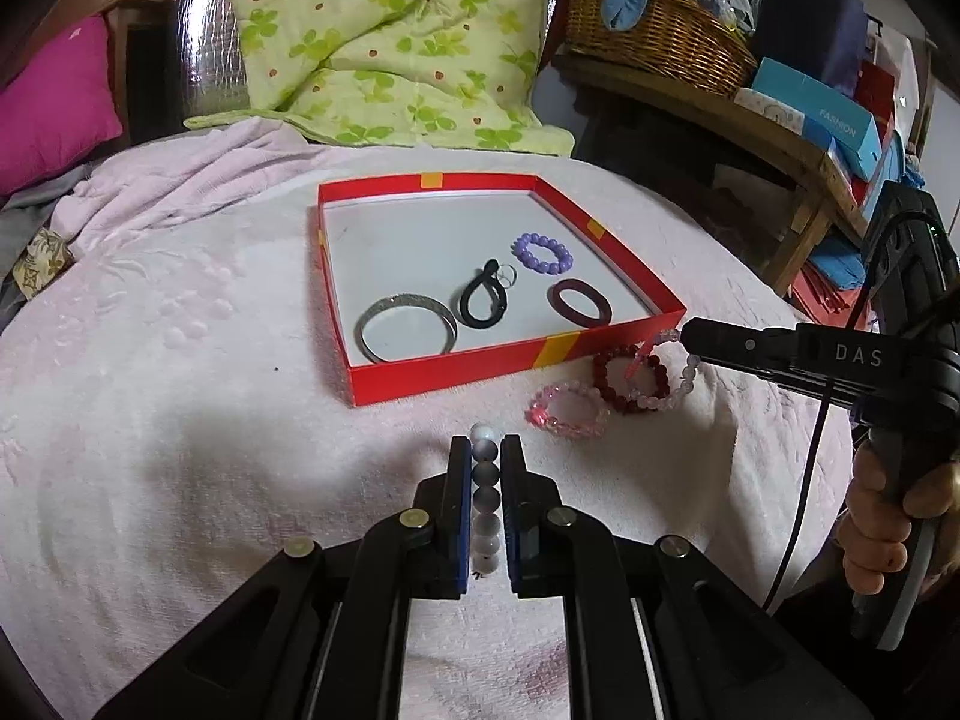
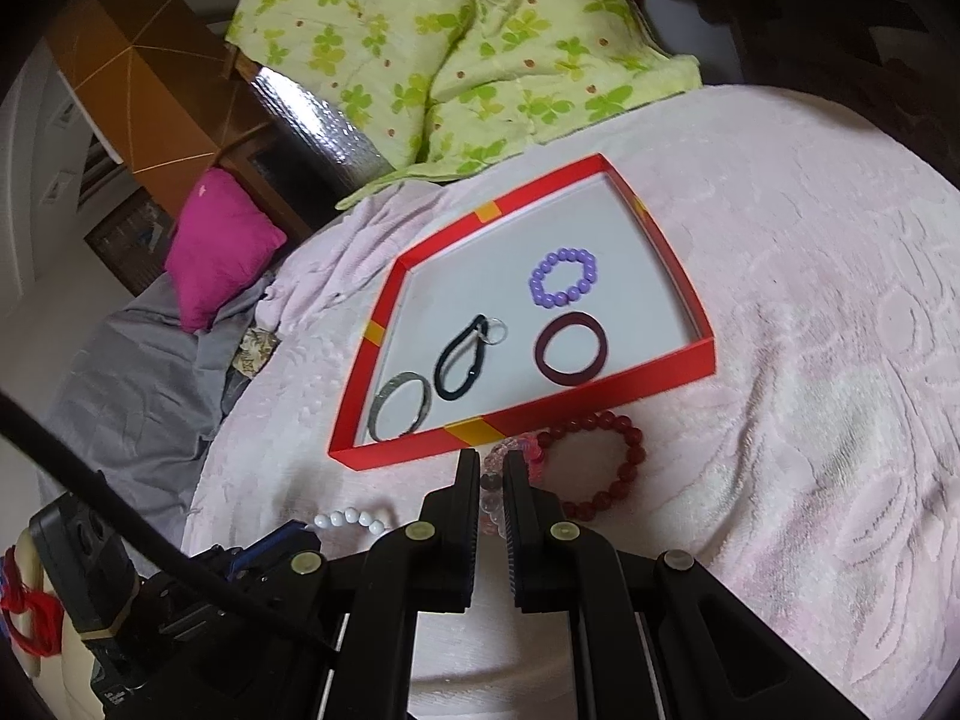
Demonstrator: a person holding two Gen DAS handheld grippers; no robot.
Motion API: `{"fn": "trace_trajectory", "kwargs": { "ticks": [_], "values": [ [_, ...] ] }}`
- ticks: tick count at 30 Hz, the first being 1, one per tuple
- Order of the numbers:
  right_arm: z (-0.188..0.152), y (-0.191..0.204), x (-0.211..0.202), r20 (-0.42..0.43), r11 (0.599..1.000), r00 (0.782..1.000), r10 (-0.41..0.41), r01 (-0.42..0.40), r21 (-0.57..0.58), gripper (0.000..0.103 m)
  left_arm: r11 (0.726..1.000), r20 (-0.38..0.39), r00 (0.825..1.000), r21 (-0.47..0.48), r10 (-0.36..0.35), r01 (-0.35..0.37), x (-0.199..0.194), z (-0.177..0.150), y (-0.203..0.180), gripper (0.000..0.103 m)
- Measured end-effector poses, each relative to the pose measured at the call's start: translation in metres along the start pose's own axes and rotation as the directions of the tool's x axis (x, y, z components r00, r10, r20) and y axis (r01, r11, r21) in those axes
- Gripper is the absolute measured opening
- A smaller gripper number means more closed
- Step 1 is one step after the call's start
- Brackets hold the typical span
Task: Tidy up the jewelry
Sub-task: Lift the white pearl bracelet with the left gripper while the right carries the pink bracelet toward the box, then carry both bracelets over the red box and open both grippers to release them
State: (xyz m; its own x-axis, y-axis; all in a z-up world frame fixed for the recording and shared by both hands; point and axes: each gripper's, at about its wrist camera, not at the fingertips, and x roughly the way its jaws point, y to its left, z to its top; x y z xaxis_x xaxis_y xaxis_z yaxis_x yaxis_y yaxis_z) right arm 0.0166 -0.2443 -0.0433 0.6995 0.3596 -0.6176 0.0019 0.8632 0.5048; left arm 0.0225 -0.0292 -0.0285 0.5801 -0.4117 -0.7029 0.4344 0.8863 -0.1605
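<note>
The red box (image 1: 456, 381) sits on a bed covered with a pale pink blanket (image 1: 180, 312), and four pieces already lie on its white floor: a silver bangle (image 1: 408, 330) at the near left corner, a black hair tie (image 1: 483, 300) with a small ring beside it, a dark maroon ring bracelet (image 1: 581, 302) near the front wall, and a purple bead bracelet (image 1: 542, 253) further back.

The left gripper (image 1: 486, 450) has its jaws pinched on a white bead bracelet (image 1: 486, 495), whose beads run in a line between the two pads, out in front of the box.

The right gripper (image 2: 492, 462) comes in low at the box's front right corner. Its jaws are closed around a pale pink bead bracelet (image 2: 507, 456), which trails down from the tips onto the blanket. A dark red bead bracelet (image 1: 630, 381) lies just outside the front wall, overlapping it, and a bright pink crystal bracelet (image 1: 567, 411) rests beside that.

Behind the box are a green floral quilt (image 1: 384, 36) and a magenta cushion (image 1: 54, 102).
</note>
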Motion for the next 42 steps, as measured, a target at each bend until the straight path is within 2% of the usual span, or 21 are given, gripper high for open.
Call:
{"fn": "trace_trajectory", "kwargs": {
  "ticks": [27,34,42],
  "values": [
    [0.001,0.045,-0.014,0.114,0.983,0.990,0.082,-0.062,-0.174,0.009,1.000,0.120,0.993,0.020,0.007,-0.010,-0.027,0.025,-0.014,0.010],
    [0.025,0.037,-0.018,0.179,0.990,0.980,0.090,-0.069,-0.121,0.009,1.000,0.139,0.990,0.010,-0.001,0.000,-0.021,0.039,-0.016,0.010],
    [0.034,0.010,-0.028,0.204,0.998,0.978,0.031,-0.018,-0.065,0.009,1.000,0.144,0.989,0.008,-0.014,0.013,-0.015,0.046,-0.020,0.010]
  ]
}}
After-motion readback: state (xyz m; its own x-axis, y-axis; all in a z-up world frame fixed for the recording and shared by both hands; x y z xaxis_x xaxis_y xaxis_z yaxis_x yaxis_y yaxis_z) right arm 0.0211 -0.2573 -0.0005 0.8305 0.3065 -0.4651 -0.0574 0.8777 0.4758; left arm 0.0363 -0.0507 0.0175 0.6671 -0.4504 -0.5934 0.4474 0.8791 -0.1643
